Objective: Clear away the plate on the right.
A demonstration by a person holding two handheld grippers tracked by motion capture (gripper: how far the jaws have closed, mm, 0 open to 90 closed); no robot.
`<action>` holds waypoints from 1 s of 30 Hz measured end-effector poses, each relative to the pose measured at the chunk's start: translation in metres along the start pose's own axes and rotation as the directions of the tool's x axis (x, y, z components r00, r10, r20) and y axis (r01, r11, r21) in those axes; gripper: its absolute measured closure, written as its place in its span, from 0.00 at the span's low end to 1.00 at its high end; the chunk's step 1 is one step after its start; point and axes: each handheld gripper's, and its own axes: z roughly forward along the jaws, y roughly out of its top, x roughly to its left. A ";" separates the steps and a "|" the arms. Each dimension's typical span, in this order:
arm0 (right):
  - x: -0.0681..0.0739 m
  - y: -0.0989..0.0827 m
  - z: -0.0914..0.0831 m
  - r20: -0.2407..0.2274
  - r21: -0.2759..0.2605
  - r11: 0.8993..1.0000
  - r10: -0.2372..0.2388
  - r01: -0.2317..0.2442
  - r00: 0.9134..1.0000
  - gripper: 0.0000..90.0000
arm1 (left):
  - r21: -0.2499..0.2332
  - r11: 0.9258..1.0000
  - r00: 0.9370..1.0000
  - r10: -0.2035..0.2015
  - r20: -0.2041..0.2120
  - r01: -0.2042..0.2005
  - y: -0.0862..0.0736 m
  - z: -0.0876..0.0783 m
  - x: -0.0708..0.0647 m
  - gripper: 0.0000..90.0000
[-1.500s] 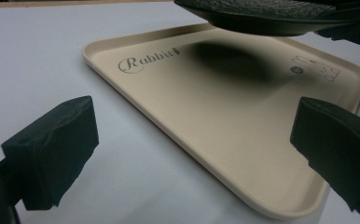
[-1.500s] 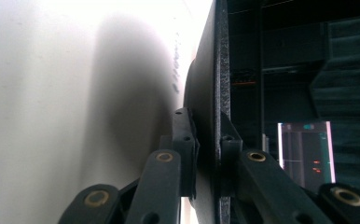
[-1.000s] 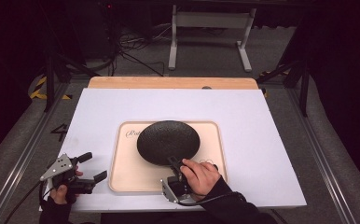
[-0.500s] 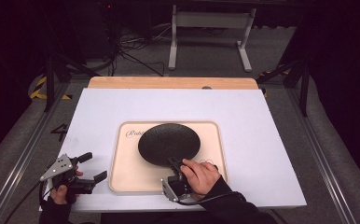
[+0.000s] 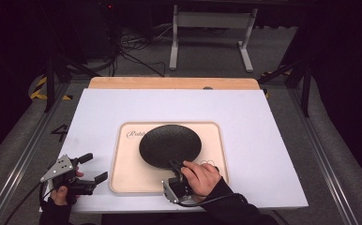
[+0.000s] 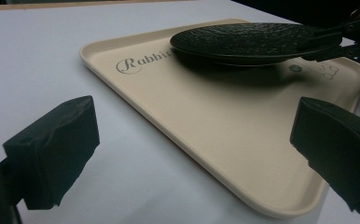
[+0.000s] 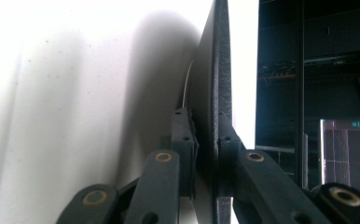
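Right hand-held gripper (image 5: 175,165) clamped on black plate (image 5: 169,145) rim, edge-on in its own view. Plate raised off cream tray (image 6: 206,130). Left hand-held gripper (image 5: 91,168) wide open on worktop (image 5: 263,140).

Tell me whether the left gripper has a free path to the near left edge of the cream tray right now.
Probably yes. The left gripper is open beside the cream tray, with bare white table between them. The black plate, clamped by the right gripper, is lifted farther in.

The right gripper (image 7: 206,154) pinches the rim of a black textured plate (image 7: 218,70), seen edge-on above a cream tray (image 7: 52,93).
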 end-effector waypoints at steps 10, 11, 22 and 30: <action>0.006 -0.001 0.000 -0.041 0.015 1.000 0.005 -0.005 0.999 0.93 | -0.001 1.000 1.000 -0.001 0.000 0.001 0.000 0.000 0.000 0.02; 0.006 -0.001 -0.001 -0.048 0.019 1.000 0.009 -0.008 0.999 0.92 | -0.002 1.000 1.000 -0.005 0.002 0.005 0.000 0.000 0.000 0.02; 0.011 -0.001 0.001 -0.150 0.036 0.999 0.034 -0.029 0.988 0.85 | 0.003 1.000 1.000 -0.009 0.010 0.009 0.000 0.000 0.001 0.03; 0.013 0.001 -0.002 -0.191 0.013 1.000 0.021 -0.019 0.981 0.81 | 0.005 1.000 1.000 -0.010 0.012 0.010 0.000 0.000 0.001 0.03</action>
